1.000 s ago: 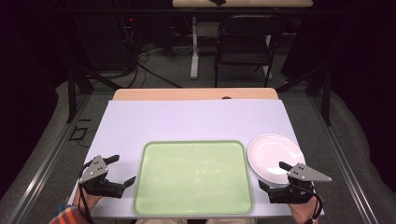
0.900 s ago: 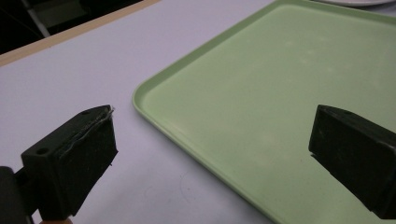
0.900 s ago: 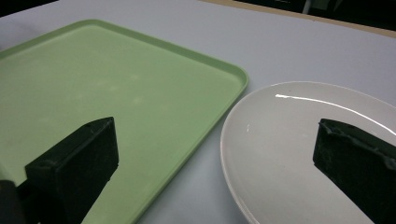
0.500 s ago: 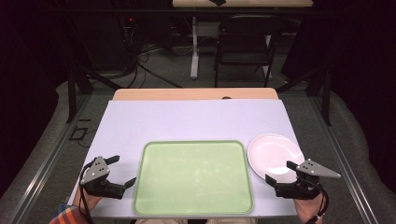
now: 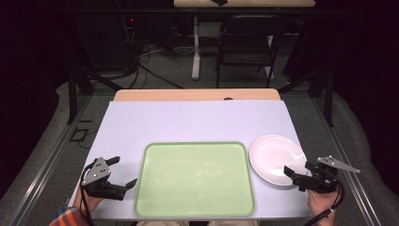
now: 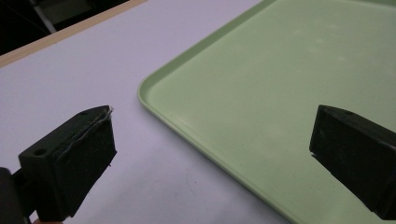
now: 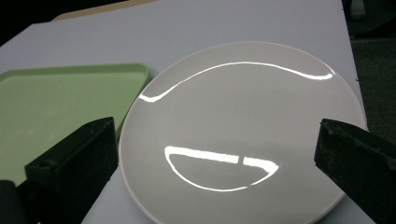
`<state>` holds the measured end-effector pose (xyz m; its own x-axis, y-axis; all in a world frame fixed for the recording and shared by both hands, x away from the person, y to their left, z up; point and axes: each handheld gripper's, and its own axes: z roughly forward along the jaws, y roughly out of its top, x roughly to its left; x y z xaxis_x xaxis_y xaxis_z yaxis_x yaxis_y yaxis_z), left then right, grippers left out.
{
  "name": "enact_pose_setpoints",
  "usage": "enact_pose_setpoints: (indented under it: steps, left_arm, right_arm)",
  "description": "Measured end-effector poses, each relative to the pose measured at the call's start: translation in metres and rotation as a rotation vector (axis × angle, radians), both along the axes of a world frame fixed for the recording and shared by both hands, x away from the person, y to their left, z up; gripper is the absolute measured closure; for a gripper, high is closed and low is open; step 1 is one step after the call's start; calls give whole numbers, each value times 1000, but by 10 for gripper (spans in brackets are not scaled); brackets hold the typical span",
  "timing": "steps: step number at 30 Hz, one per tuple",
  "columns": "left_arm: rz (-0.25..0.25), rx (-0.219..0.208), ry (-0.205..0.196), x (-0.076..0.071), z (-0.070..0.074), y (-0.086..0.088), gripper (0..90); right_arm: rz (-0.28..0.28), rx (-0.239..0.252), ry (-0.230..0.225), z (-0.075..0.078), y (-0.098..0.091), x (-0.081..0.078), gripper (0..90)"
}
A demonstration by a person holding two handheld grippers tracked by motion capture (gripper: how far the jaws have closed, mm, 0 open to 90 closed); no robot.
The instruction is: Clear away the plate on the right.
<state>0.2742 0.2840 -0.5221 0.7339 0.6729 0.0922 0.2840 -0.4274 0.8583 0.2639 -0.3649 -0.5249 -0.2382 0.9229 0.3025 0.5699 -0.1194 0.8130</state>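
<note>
An empty pale green tray [image 5: 195, 144] lies at the near middle of the table. To its right, just touching its rim, rests a glossy white plate [image 5: 274, 157]. My left gripper [image 5: 123, 171] is open beside the tray's left edge. In the left gripper view its jaws [image 6: 210, 126] stand wide apart, straddling the tray's [image 6: 280, 84] corner rim. My right gripper [image 5: 299, 168] is open at the plate's near right edge. In the right gripper view the plate [image 7: 243, 107] lies between and beyond my open gripper [image 7: 217, 135], with the tray [image 7: 56, 102] at the left.
The lavender table top [image 5: 197, 120] stretches bare behind the tray, up to a wooden strip [image 5: 197, 95] at its far edge. A black chair [image 5: 247, 40] and cables stand on the floor beyond. The table's right edge runs close to the plate.
My right gripper has shifted to the right and slightly forward along the plate's near edge. The left gripper has barely moved. Both stay open.
</note>
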Motion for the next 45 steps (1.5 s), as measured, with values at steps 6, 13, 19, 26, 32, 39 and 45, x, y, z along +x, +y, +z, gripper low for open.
enact_pose_setpoints:
  steps: [6, 13, 19, 26, 32, 39, 45]
  left_arm:
    - [7, -1, -5, 0, 0, 0, 0]
    - [14, -2, -20, -1, 1, 0, 0]
    - [12, -2, -18, -1, 1, 0, 0]
    - [15, 1, -16, 0, 1, 0, 0]
    - [20, 5, -12, 0, 1, 0, 0]
    - [37, -2, -2, 1, 0, 1, 0]
    - [34, 1, -4, 1, 1, 0, 0]
  right_arm:
    - [-67, 87, 45, -8, -18, 6, 0]
    - [-91, 159, 95, -13, -25, 11, 0]
    - [-109, 184, 149, -19, -29, 16, 0]
    - [-147, 231, 230, -27, -34, 21, 26]
    - [-200, 285, 251, -32, -39, 25, 174]
    - [-267, 311, 264, -33, -43, 26, 349]
    - [-314, 336, 263, -36, -45, 28, 476]
